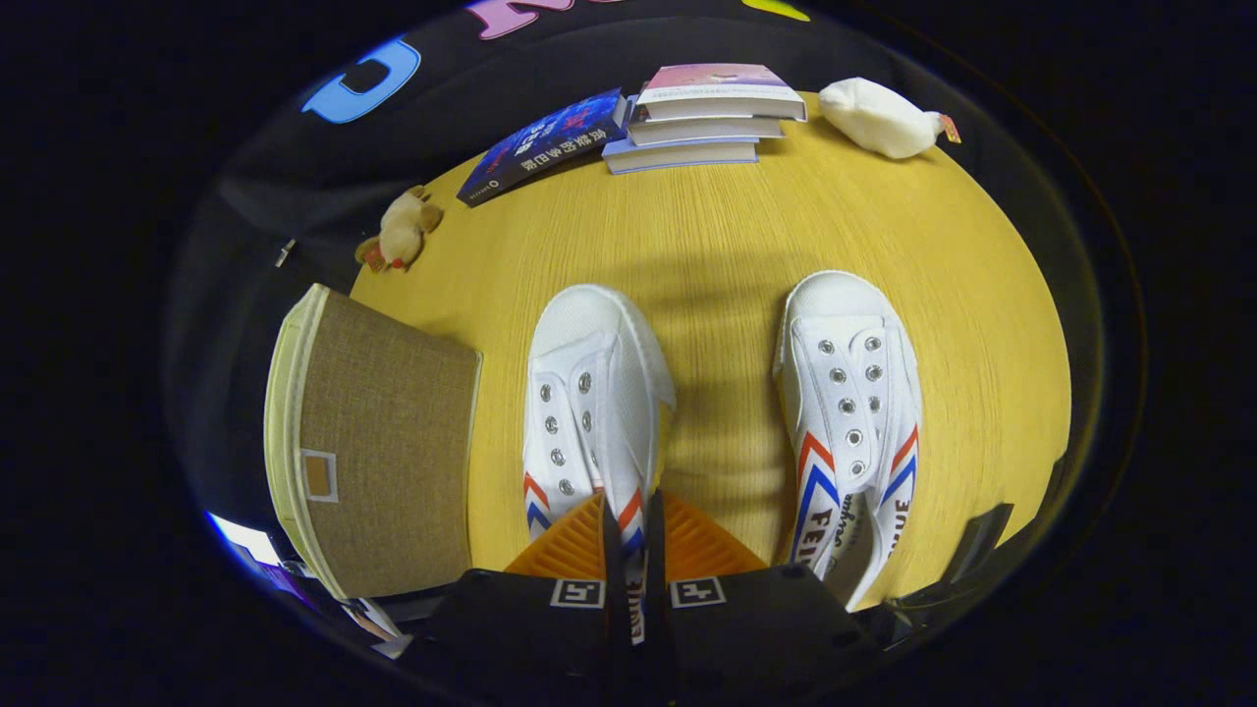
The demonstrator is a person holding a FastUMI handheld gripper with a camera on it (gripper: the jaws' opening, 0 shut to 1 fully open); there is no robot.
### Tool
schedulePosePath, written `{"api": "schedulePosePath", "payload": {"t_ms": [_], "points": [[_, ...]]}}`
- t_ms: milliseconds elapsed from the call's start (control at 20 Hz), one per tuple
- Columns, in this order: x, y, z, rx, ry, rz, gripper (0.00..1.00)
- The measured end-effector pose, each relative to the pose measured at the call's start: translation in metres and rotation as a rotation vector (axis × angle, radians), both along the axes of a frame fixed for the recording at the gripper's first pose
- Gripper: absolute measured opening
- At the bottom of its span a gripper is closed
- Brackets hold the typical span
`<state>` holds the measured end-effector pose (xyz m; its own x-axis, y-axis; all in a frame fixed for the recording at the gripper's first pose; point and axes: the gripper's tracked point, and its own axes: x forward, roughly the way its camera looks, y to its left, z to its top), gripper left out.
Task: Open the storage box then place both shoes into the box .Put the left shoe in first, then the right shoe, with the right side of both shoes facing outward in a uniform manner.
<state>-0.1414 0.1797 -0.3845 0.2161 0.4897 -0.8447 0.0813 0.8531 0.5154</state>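
Item: my gripper, jaws pinched on the side wall of the left shoe. Right shoe beside it on the table. Storage box left of the jaws, shut.

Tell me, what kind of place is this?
Probably a staged home-style tabletop in a booth: a yellow wooden table carries white canvas shoes, stacked books and a burlap storage box. The gripper pinches one shoe's side.

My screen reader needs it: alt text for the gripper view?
The tool is pinched on the side wall of a white shoe. A second shoe lies beside it on the table, a fabric storage box opposite.
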Motion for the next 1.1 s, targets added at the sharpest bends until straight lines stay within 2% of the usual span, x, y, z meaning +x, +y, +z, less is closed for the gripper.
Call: {"api": "schedulePosePath", "payload": {"t_ms": [200, 350, 550, 700, 1100], "points": [[0.026, 0.003, 0.066, 0.021, -0.038, -0.033, 0.09], [0.052, 0.017, 0.133, 0.077, -0.059, -0.124, 0.09], [0.074, 0.054, 0.202, 0.155, -0.092, -0.178, 0.09], [0.072, 0.092, 0.216, 0.169, -0.029, -0.194, 0.10], [0.032, 0.211, 0.205, 0.169, 0.085, -0.073, 0.09]]}}
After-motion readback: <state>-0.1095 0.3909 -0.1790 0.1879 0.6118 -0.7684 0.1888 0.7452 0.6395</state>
